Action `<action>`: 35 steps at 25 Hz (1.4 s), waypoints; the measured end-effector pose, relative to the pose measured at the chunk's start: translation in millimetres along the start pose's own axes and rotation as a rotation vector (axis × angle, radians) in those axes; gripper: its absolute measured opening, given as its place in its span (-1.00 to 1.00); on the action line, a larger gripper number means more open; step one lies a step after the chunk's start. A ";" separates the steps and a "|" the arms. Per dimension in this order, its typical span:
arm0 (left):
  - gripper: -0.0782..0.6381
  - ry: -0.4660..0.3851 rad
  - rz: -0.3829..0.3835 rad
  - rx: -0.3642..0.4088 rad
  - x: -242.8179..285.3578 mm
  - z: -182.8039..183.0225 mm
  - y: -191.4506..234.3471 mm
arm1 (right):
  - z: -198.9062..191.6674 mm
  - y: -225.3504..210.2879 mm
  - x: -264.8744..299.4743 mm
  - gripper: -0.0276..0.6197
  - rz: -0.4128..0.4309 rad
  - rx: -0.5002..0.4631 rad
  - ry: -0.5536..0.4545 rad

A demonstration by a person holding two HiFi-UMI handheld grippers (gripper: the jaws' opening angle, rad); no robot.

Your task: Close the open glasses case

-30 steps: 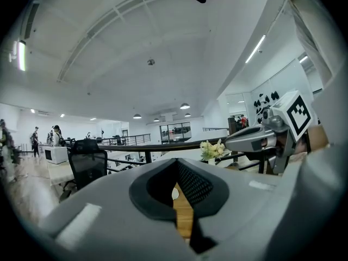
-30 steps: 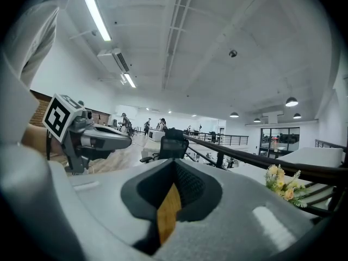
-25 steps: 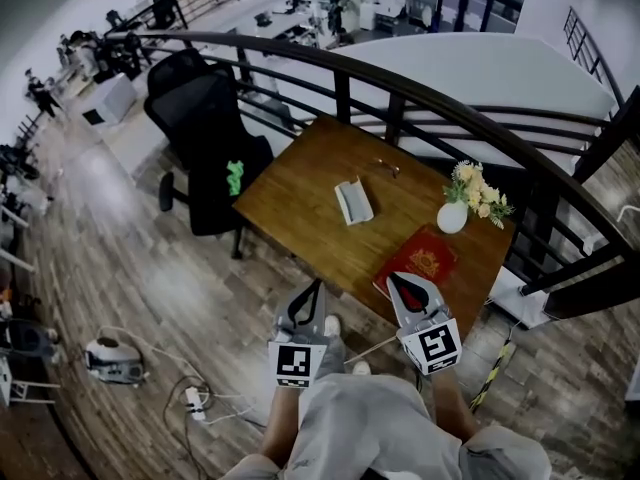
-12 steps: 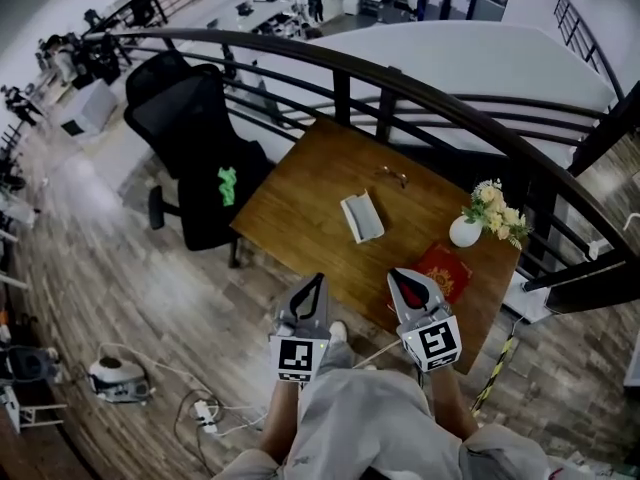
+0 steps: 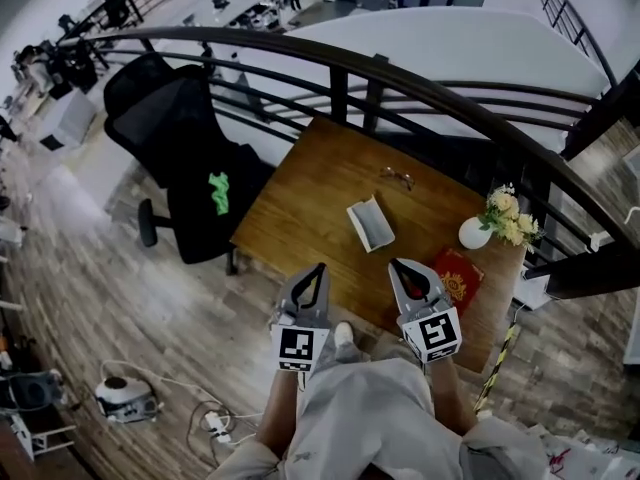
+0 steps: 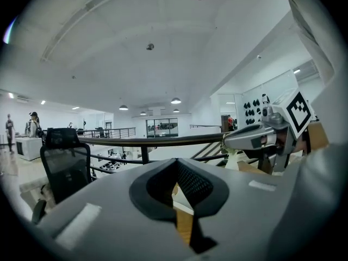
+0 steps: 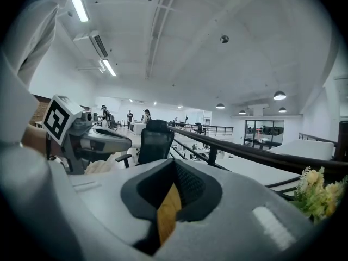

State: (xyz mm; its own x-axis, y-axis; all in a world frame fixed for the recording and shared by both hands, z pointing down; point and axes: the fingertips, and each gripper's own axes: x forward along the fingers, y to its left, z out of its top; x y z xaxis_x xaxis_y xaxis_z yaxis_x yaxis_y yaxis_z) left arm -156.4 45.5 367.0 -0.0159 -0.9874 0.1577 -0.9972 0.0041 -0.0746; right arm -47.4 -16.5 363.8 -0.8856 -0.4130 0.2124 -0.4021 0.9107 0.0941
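**A:** What has changed in the last second?

**B:** You have stepped up to the wooden table (image 5: 300, 203). The office chair (image 5: 185, 158) has slid off to the left, and both tongs now reach over the near edge of the table.

**A:** What is my left gripper (image 5: 319, 268) doing?

**B:** Its jaws are pressed together at the tips and hold nothing. Only a sliver of tabletop shows between them.

**A:** And where is the glasses case (image 5: 371, 222)?

**B:** It lies open near the middle of the table, ahead of you and between your two grippers. It is still clear of both, and the lid has not been touched.

**A:** And the right gripper (image 5: 394, 263)?

**B:** The same: closed and empty. It hangs just left of the red book (image 5: 460, 280), with the flower vase (image 5: 476, 233) beyond that.

**A:** So what is left to do?

**B:** I'd say the approach is nearly finished, but the closing itself hasn't begun. You will likely need to reach further forward.
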 end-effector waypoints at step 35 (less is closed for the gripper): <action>-0.73 0.186 -0.153 -0.079 181.6 -128.8 -19.6 | -136.7 -114.2 85.3 -0.91 -0.073 0.148 0.205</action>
State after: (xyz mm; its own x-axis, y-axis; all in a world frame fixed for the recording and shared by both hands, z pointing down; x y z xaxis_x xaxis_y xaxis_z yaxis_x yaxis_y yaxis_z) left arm -149.1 -113.6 523.9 0.1301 -0.9314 0.3399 -0.9915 -0.1239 0.0400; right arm -45.3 -155.5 504.2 -0.7936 -0.4545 0.4046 -0.5060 0.8622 -0.0238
